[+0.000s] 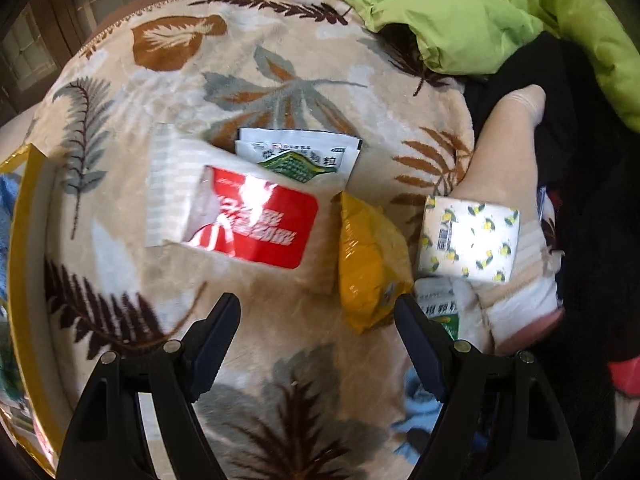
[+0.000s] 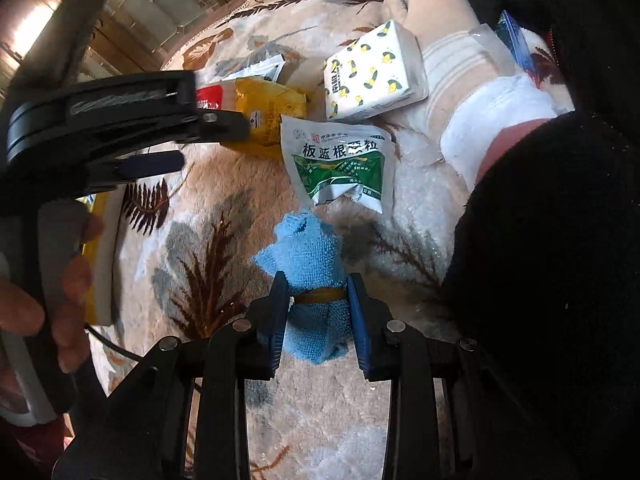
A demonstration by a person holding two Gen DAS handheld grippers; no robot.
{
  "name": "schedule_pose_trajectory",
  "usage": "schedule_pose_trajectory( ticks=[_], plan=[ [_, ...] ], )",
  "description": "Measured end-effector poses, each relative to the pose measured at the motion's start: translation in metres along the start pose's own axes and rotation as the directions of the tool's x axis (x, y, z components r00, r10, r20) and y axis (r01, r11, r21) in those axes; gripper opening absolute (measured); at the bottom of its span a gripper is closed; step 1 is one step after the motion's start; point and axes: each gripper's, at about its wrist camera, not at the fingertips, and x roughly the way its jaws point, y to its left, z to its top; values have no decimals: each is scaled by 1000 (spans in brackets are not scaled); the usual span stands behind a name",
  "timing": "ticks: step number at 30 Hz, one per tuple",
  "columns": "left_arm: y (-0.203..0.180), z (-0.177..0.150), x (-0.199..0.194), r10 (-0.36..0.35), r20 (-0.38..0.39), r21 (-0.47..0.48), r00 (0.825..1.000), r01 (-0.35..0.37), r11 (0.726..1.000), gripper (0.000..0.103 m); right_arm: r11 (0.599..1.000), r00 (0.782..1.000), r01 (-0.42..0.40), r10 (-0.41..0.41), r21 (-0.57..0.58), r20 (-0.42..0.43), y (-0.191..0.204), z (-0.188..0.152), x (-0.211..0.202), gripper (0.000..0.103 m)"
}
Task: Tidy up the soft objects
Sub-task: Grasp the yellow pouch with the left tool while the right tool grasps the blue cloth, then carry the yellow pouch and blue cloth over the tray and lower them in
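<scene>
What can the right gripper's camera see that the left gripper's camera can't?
Only the right wrist view shows the blue cloth, tied with a band and pinched in the right gripper, plus the left gripper from the side. Only the left wrist view shows the left gripper's open jaws with nothing between them, and the red packet in full. Both show the yellow packet, the lemon tissue pack, the green jacket and the leaf blanket.

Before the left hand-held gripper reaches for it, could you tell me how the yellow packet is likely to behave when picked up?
The yellow packet looks puffy and creased, so it will probably squash rather than stay stiff. Its glossy film may slip between the fingers. It seems light for its size, lying on the blanket.
</scene>
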Motion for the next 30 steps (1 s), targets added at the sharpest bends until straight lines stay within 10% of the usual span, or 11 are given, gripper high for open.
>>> schedule_pose_trajectory(
  ticks=[11,15,30],
  plan=[
    [-20,19,28,-41,-23,-50,999,40,998,77,998,999,-43,43,38,0,-14,-2,-4,28],
    [-24,19,33,-61,-32,-19,998,60,998,44,999,999,-43,43,32,-1,-16,-3,-5,28],
    [9,-14,1,-59,20,1,998,59,998,40,998,998,-59,58,23,30,-9,-7,-14,28]
  ],
)
